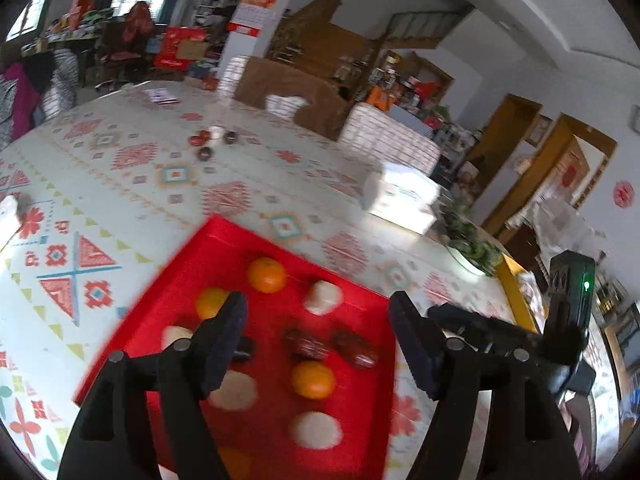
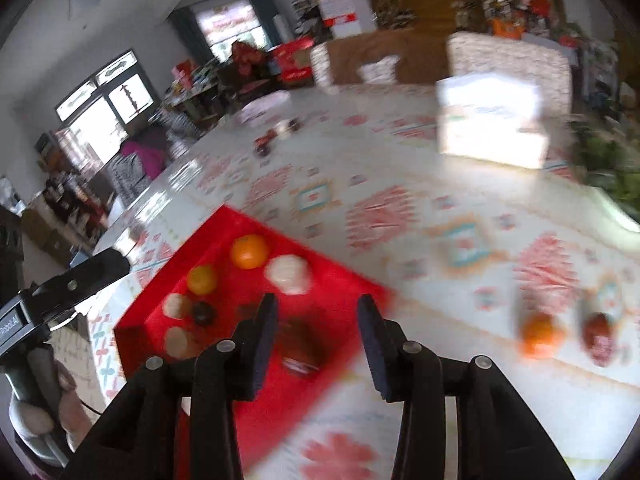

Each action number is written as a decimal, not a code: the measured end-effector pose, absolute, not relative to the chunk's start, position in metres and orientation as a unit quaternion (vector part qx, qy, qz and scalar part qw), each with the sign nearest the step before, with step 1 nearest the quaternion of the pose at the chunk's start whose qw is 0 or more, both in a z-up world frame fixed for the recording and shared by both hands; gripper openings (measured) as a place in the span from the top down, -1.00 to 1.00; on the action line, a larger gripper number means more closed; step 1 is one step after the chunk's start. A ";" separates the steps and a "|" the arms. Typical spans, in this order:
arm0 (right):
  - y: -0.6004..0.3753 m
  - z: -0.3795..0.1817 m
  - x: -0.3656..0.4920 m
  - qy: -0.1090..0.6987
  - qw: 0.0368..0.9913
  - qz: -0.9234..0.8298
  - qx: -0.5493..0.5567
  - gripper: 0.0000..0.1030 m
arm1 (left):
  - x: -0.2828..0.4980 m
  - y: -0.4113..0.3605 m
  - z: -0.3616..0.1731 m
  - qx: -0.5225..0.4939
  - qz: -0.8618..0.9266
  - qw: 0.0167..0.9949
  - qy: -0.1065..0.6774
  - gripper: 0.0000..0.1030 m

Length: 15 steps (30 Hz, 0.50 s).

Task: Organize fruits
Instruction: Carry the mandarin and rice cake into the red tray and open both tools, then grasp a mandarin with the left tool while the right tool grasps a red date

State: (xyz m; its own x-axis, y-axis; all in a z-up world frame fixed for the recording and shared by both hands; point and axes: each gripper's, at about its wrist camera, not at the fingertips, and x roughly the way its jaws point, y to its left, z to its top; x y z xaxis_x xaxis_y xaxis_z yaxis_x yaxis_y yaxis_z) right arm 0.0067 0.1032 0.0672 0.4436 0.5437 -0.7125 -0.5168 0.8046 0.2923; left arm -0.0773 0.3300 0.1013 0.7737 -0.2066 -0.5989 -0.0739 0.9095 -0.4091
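Note:
A red tray point(image 1: 224, 240) lies on the patterned tablecloth and holds oranges point(image 1: 267, 275), pale round fruits point(image 1: 323, 297) and dark red fruits point(image 1: 306, 343). My left gripper point(image 1: 318, 320) is open and empty above the tray. My right gripper point(image 2: 318, 322) is open and empty over the tray's right edge point(image 2: 360, 284); a dark red fruit point(image 2: 298, 350) lies below it in the tray. Outside the tray, an orange point(image 2: 540, 334) and a dark red fruit point(image 2: 599, 338) lie on the cloth to the right. The right wrist view is blurred.
A white box point(image 1: 400, 196) stands at the table's far right, with a green plant point(image 1: 470, 238) beyond it. Small dark items point(image 1: 204, 144) sit far across the table. The other gripper point(image 2: 68, 284) shows at the left of the right wrist view.

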 end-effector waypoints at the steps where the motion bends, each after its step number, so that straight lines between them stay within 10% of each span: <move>1: 0.082 0.071 0.006 0.419 0.857 0.299 0.021 0.05 | -0.078 0.321 0.103 -0.204 -0.045 0.919 0.335 -0.41; 15: -0.087 0.045 0.032 0.431 0.891 0.135 0.046 -0.01 | -0.047 0.198 0.088 -0.169 -0.130 0.900 0.381 -0.42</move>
State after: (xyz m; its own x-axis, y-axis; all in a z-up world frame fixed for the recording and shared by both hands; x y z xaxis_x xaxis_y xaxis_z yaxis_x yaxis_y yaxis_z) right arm 0.0322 -0.0875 0.0452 0.5919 0.2810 -0.7554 -0.2008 0.9591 0.1994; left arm -0.0467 0.1984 0.0880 0.6754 -0.3623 -0.6424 0.1044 0.9092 -0.4030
